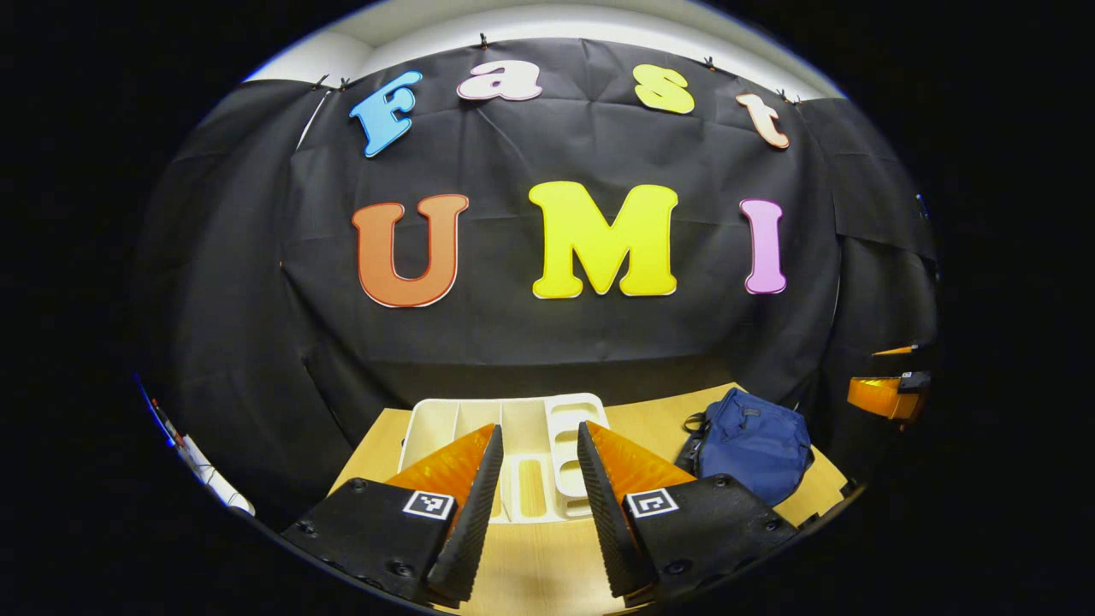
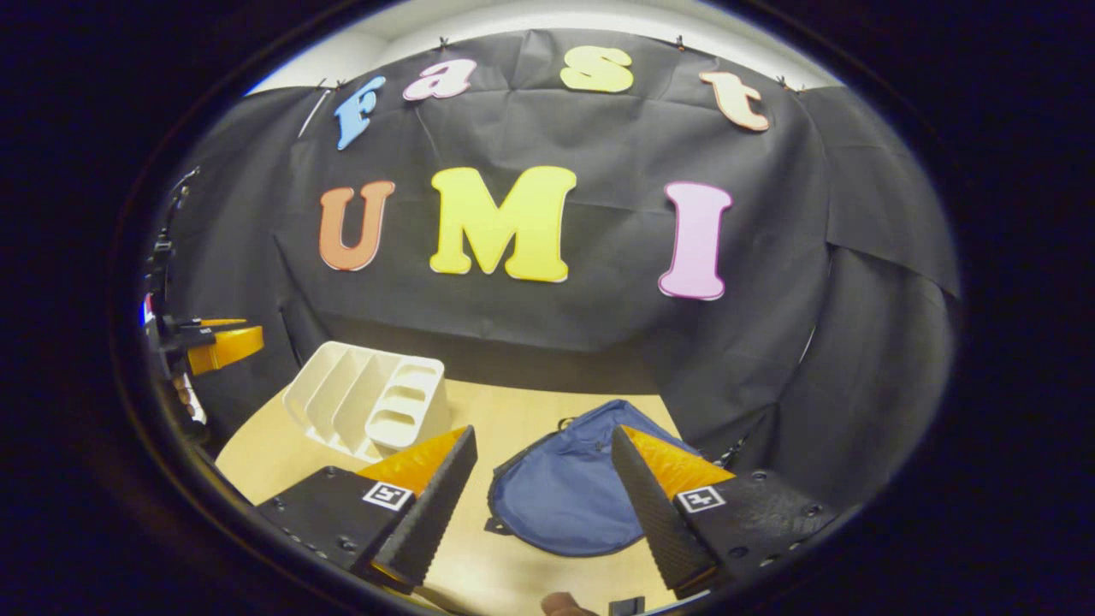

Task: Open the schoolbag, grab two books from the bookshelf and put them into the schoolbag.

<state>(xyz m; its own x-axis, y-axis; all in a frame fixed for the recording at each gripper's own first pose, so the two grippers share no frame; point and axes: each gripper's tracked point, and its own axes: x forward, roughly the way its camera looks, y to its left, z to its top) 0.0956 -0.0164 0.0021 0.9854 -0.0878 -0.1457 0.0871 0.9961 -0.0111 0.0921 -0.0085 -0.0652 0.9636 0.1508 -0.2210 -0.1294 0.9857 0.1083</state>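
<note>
Right gripper view: the right gripper (image 2: pixel 541 500) hangs low over the worktop (image 2: pixel 479 565) with its fingers wide and empty, and the bag (image 2: pixel 569 496) lies flat just beyond them, apparently closed. Farther back and to the side stands the white rack (image 2: pixel 372 402); I can make out no books in its slots from here. The left gripper (image 2: pixel 218 342) shows at the far edge.

In the left gripper view, the left gripper (image 1: pixel 539 505) is likewise spread wide, holding nothing, with the rack (image 1: pixel 522 428) straight ahead between its fingers and the bag (image 1: pixel 753 441) off to one side.

The step in hand looks to be opening the bag. To do it well, I would bring the right fingers down on the zip pull or top flap, which I cannot pick out clearly, and use the left to pin the fabric so the bag does not slide across the worktop.
</note>
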